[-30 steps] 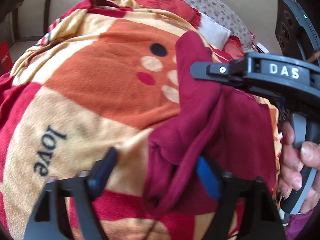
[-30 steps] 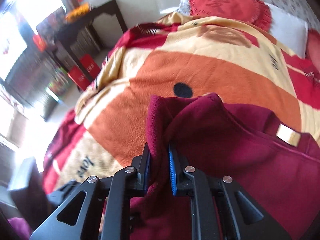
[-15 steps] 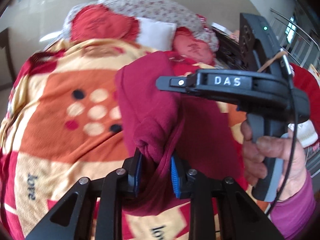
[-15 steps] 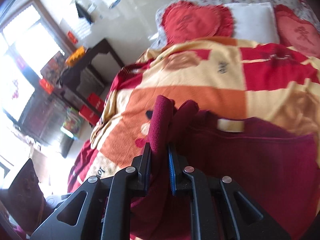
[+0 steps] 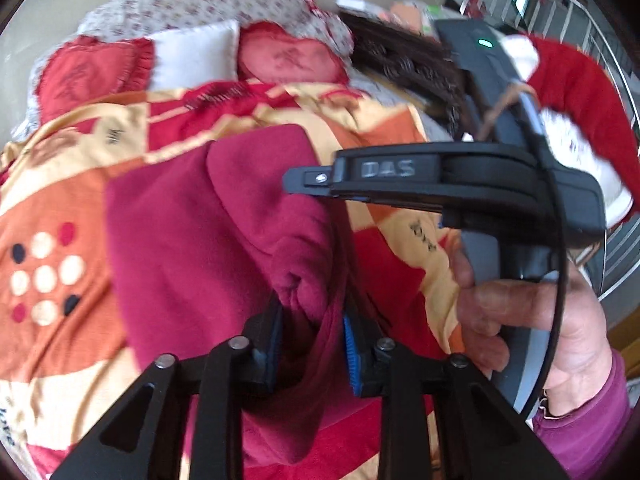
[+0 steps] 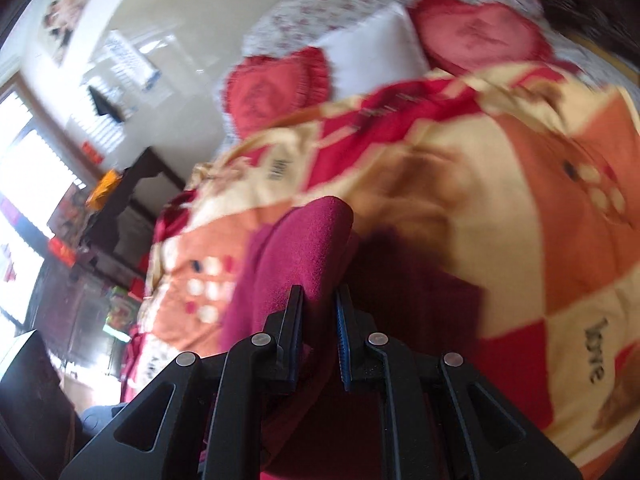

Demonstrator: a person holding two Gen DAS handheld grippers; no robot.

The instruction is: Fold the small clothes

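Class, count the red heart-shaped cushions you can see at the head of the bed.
2: one cushion left of the white pillow, another cushion to its right. More may be hidden.

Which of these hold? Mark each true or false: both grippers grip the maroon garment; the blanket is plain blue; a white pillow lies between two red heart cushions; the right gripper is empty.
1. Both the left gripper and the right gripper grip the maroon garment: true.
2. The blanket is plain blue: false, it is orange, cream and red.
3. A white pillow lies between two red heart cushions: true.
4. The right gripper is empty: false, it pinches the garment.
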